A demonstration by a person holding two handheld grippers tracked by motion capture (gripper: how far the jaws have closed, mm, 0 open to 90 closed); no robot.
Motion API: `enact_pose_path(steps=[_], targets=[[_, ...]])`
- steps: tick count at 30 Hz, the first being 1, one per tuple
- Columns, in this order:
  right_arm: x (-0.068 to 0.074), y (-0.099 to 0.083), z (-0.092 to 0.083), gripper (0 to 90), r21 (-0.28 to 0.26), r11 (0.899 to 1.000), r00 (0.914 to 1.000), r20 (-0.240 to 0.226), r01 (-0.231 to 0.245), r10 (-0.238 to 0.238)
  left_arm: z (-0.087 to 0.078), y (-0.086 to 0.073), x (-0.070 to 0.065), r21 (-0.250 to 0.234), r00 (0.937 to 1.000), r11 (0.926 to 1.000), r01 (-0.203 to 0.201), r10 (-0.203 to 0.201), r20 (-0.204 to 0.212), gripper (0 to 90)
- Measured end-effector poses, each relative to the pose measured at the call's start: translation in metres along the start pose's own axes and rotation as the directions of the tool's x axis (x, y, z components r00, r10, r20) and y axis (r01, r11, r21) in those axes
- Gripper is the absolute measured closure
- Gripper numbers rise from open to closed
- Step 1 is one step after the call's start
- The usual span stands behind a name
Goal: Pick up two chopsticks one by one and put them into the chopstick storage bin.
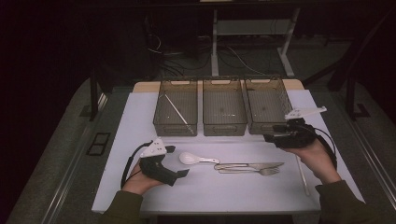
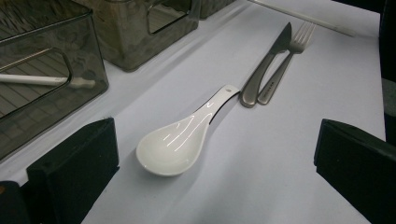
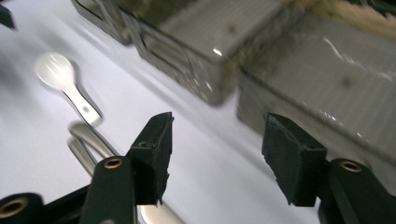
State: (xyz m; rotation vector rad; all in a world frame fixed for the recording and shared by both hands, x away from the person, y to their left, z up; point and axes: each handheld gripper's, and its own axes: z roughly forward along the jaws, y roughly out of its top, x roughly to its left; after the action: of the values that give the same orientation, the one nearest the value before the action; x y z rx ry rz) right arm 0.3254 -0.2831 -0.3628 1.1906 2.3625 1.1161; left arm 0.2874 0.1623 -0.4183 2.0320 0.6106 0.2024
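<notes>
The spoon [image 2: 175, 144] is seen just ahead of the left gripper [image 1: 175, 161], handle stretched rightward toward the knife [image 2: 266, 65]; both grippers' jaws are held apart, empty

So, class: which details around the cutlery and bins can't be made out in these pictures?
- Fork, knife: right gripper view, motion blur, partly behind the right gripper.
- White stick: left gripper view, cut by the left edge, dimmed by the bin wall.
- Knife stamp: left gripper view, too small.

Dim room, table lit from above, right gripper view motion-blurred
</notes>
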Motion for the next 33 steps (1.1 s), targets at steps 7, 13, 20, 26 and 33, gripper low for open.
enact_pose_path(steps=[7,13,20,26,33], targets=[[-0.011,-0.041,-0.014,48.0,0.03,0.997,0.9937,0.092,-0.067,0.064,-0.001,0.0,-0.001,-0.004,1.0,1.0,0.002,-0.002,-0.001,0.0],[-0.019,-0.074,-0.022,52.4,0.058,0.991,0.9861,0.12,-0.122,0.115,-0.001,0.0,-0.001,-0.003,1.0,1.0,0.001,-0.001,-0.005,0.0],[-0.018,-0.102,-0.028,57.2,0.102,0.982,0.9767,0.161,-0.159,0.142,-0.001,0.0,-0.001,0.004,1.0,1.0,-0.003,0.003,-0.004,0.0],[-0.018,-0.111,-0.03,61.8,0.111,0.978,0.9709,0.184,-0.175,0.153,-0.001,0.0,-0.001,0.002,1.0,1.0,-0.002,0.002,-0.004,0.0],[-0.017,-0.119,-0.029,67.3,0.154,0.968,0.9655,0.201,-0.198,0.166,-0.001,0.0,-0.002,0.005,1.0,1.0,-0.003,0.003,-0.006,0.0]])
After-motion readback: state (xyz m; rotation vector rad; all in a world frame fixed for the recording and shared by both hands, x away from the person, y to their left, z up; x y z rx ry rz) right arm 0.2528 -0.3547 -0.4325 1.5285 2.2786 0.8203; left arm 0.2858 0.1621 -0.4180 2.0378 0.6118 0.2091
